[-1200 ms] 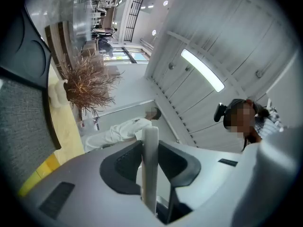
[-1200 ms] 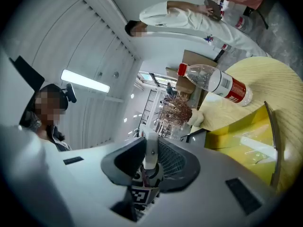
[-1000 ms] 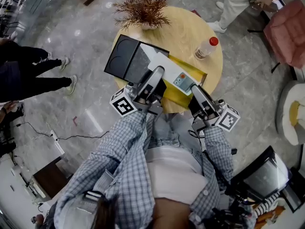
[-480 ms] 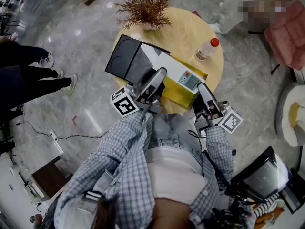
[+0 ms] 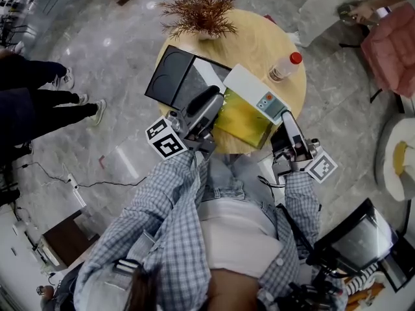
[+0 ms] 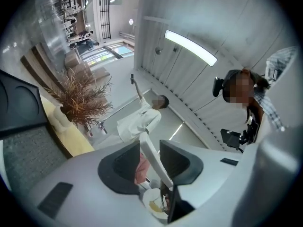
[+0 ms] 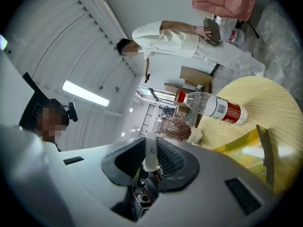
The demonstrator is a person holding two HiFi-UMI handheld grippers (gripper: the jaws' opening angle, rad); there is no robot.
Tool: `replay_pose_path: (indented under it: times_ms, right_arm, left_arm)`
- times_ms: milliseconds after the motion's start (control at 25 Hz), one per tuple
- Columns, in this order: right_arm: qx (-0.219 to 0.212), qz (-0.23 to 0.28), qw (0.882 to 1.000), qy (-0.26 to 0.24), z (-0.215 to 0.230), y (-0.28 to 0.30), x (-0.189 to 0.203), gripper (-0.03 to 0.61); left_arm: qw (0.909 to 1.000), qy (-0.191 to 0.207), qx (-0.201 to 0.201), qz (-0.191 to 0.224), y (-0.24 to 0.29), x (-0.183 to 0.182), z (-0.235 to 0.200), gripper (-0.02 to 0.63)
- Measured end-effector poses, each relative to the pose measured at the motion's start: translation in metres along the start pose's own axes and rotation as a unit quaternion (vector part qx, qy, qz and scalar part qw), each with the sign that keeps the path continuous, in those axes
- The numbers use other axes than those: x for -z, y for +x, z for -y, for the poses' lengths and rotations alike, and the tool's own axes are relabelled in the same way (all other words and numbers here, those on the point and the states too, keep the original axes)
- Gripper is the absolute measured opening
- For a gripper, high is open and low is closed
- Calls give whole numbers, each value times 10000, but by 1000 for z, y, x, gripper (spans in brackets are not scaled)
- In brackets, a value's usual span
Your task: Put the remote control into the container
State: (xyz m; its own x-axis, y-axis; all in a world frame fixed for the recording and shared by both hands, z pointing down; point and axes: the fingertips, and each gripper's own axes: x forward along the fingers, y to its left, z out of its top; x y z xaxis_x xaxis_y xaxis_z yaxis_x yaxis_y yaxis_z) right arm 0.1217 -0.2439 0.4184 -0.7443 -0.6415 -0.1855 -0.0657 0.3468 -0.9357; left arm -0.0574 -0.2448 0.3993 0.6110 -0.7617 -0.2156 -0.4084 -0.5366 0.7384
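One white remote control (image 5: 254,91) hangs slantwise above the far side of the single yellow container (image 5: 240,118), which stands open at the near edge of the round wooden tabletop (image 5: 253,44). I cannot tell whether the remote touches the container's far rim; it is not lying inside.

There are two claws, one at each end of the remote. The right claw (image 5: 286,114) is clamped on the right end, the one with the small display, and its own view shows the white body pinched between both pads. The left claw (image 5: 213,96) sits at the remote's left end. Its jaws have just been opening and now stand wide apart. The remote's thin white edge runs through the gap between them, but the pads do not press on it.

Three other things share the tabletop:
- One black tray (image 5: 170,76) lies just left of the container.
- One dried plant (image 5: 198,8) stands in a pale pot at the far edge.
- One clear plastic bottle (image 5: 283,66) with a red cap and red label lies on its side to the right.

Off the tabletop, one person in white (image 5: 331,2) stands at the far right beside one pink chair (image 5: 389,41).
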Motion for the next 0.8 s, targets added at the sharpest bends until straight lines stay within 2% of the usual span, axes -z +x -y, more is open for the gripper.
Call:
replay_pose_path:
  times_ms: [40,200,240,400,800]
  right_arm:
    - [36,-7,10000,-19,1,0,-1,86]
    - [274,-186,9994,-126,10,-1,1,86]
    - [360,-246,9989,-153,13,-3,2,86]
    - [757,-482,9957,-236,31,-9,9,86]
    - [1710,-900,9809,-203,82,-25,31,86]
  left_arm:
    - [10000,46,5,3,-1,-1,0,138]
    - [9994,358,31,24,-4,-10,7,18]
    - [9991,397,87,75,-5,-13,10,8]
    - [9983,396,266,340,-9,-26,20,8]
    - [9977,492,112,462,-22,-36,21,8]
